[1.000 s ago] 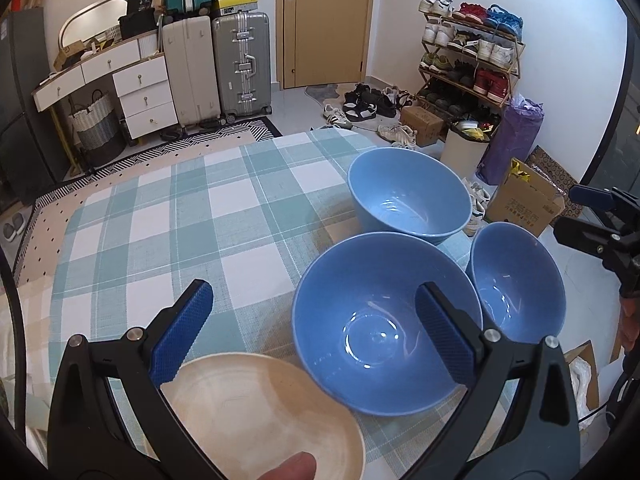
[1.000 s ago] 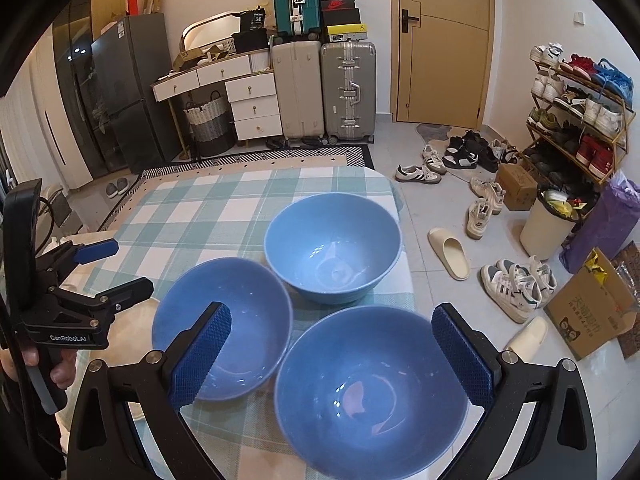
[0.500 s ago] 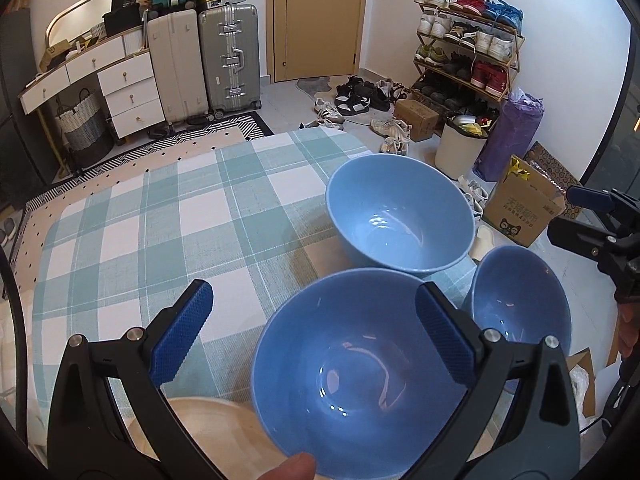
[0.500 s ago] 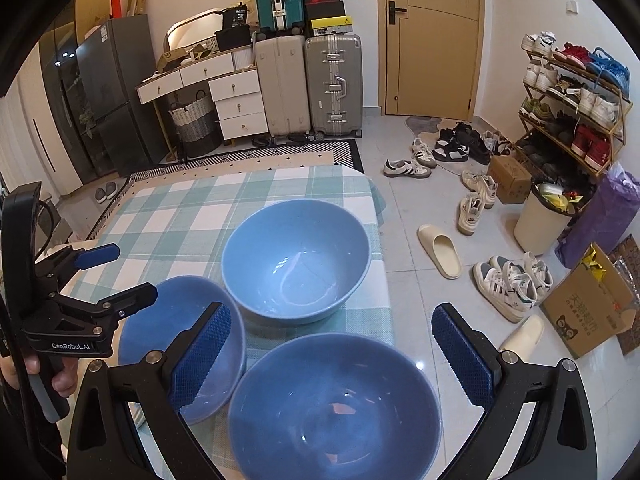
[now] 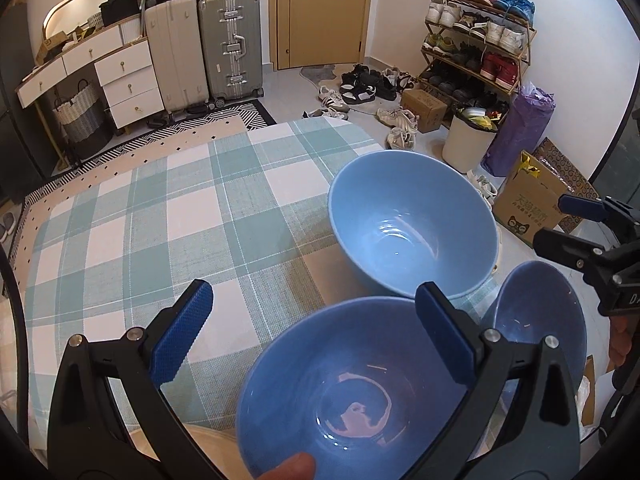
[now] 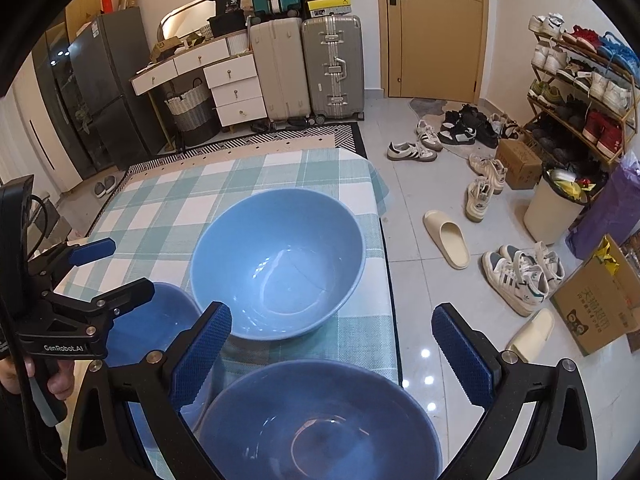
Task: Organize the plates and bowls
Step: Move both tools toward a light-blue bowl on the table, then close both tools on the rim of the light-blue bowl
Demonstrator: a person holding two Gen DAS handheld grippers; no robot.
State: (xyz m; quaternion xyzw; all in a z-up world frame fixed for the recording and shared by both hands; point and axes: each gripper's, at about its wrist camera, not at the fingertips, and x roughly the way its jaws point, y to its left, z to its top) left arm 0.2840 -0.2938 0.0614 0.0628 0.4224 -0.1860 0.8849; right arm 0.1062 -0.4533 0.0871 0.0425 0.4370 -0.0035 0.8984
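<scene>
Three blue bowls sit on a green checked tablecloth (image 5: 168,216). The large far bowl (image 5: 412,224) (image 6: 280,264) stands near the table's right edge. A second blue bowl (image 5: 356,392) lies below my open left gripper (image 5: 316,332), partly between its fingers. A third blue bowl (image 6: 316,420) (image 5: 536,320) lies below my open right gripper (image 6: 332,352), at the near table corner. A cream plate (image 5: 208,444) peeks out under the left gripper. The left gripper also shows in the right wrist view (image 6: 100,268).
The table's right edge (image 6: 384,264) drops to a tiled floor with shoes and slippers. A cardboard box (image 5: 536,200), white bin (image 5: 468,144) and shoe rack (image 5: 476,48) stand to the right. Suitcases (image 5: 228,44) and drawers stand behind.
Both grippers have pulled back toward the near edge. The bowls now sit lower and nearer in both views, and the cream plate is mostly out of view. Both stay open.
</scene>
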